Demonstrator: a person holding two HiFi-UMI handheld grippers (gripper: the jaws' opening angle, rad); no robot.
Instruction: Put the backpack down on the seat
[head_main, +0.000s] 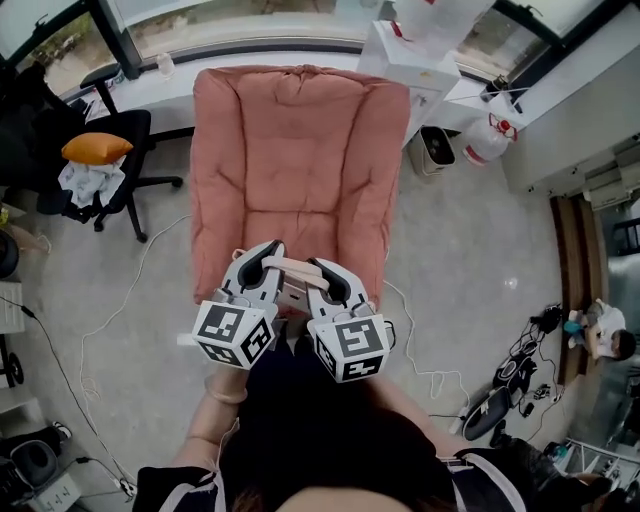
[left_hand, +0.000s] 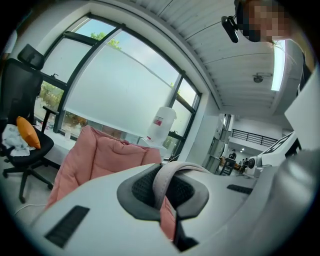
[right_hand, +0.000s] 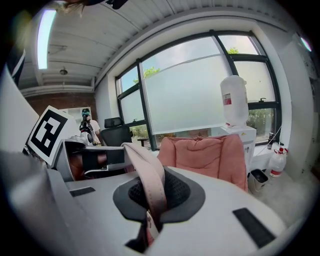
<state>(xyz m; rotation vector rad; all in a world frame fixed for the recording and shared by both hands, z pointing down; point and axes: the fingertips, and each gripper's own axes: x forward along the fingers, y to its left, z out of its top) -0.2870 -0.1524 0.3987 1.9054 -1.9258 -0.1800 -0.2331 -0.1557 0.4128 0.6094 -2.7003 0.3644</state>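
Nearest, at the person's chest: L gripper (head_main: 258, 264) & R gripper (head_main: 330, 280) held side by side, marker cubes twd the body. Both tongs are pressed together, each pinching the same pale pink backpack strap (head_main: 290, 266), which bridges the small gap betw. them. L gripper view shows the strap (left_hand: 169, 176) looping over the dark pads w/ pink fabric below it. R gripper view shows the same band (right_hand: 150, 175) running down thru the closed jaws. The bag's body is barely seen, prob. hanging under the grippers, hidden by them and the person's dark clothes, so can't tell its height or tilt. Just beyond: the seat (head_main: 300, 160), a pink padded armchair w/ nothing on its cushion. The grippers sit over its front edge in the head view. So judged: pick-up & carry done, bag at the chair but not yet set down. Left: move fwd over the cushion, lower till it rests, let go. Farther off: office chair (head_main: 110, 150) w/ orange cushion, water dispenser (head_main: 410, 45), window.
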